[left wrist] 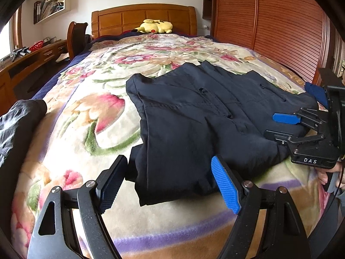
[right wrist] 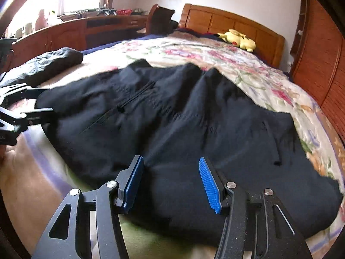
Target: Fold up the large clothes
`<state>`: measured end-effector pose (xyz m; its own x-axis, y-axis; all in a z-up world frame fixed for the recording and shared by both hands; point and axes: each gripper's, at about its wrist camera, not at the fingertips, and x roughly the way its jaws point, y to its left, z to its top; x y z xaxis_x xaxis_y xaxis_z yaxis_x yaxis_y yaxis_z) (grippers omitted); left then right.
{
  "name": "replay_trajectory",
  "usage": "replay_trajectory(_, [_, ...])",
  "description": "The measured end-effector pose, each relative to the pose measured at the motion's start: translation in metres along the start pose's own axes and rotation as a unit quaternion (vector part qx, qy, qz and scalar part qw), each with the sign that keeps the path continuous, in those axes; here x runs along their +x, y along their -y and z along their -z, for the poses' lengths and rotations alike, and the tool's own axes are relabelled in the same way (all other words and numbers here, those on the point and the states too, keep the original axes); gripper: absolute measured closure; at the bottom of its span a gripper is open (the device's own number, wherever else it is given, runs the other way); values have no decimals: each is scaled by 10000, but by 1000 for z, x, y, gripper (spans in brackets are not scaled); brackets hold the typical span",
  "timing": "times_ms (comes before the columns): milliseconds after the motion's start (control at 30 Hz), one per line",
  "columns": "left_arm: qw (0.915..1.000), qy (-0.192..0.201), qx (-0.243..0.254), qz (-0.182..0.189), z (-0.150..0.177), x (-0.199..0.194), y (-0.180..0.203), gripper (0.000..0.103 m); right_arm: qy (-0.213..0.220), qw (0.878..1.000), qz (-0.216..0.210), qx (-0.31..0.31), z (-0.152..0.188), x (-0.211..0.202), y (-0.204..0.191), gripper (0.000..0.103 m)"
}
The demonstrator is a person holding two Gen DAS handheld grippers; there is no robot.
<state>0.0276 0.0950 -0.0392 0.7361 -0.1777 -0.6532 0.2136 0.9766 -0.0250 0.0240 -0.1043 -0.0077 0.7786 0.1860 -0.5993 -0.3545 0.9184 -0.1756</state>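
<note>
A dark navy garment (left wrist: 194, 112) lies partly folded and flat on the floral blanket (left wrist: 86, 112) of a bed. My left gripper (left wrist: 170, 177) stands open at the garment's near corner, and that corner's cloth lies between and below its fingers without being pinched. My right gripper (left wrist: 270, 125) comes in from the right over the garment's right edge, jaws apart. In the right wrist view the right gripper (right wrist: 171, 179) hovers open just above the garment (right wrist: 183, 118), with nothing pressed between its blue pads. The left gripper (right wrist: 41, 101) shows at the left edge by the cloth.
A second dark garment (right wrist: 43, 64) lies bunched at the bed's left side. A yellow plush toy (left wrist: 154, 27) rests by the wooden headboard (left wrist: 144, 15). A slatted wooden wardrobe (left wrist: 269, 21) stands close on the right, a desk (left wrist: 32, 58) on the left.
</note>
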Motion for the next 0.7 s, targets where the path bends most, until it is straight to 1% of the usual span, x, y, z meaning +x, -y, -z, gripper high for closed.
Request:
replay_trajectory(200, [10000,3,18,-72,1,-2,0,22,28,9999,-89,94,-4,-6,10,47])
replay_trajectory(300, [10000,11,17,-94,3,-2,0,22,106,9994,-157,280,-1,-15,22,47])
replay_trajectory(400, [10000,-4,8,-75,4,-3,0,22,243,9987,-2,459,2,-28,38,47])
replay_trajectory(533, [10000,-12,19,-82,3,-2,0,22,206,9976,291,595,11,-32,59,47])
replay_trajectory(600, [10000,-15,24,-90,4,-3,0,22,159,9973,167,695,16,-27,63,47])
replay_trajectory(700, [9999,-24,36,-106,4,-3,0,22,90,9972,147,732,21,-19,58,47])
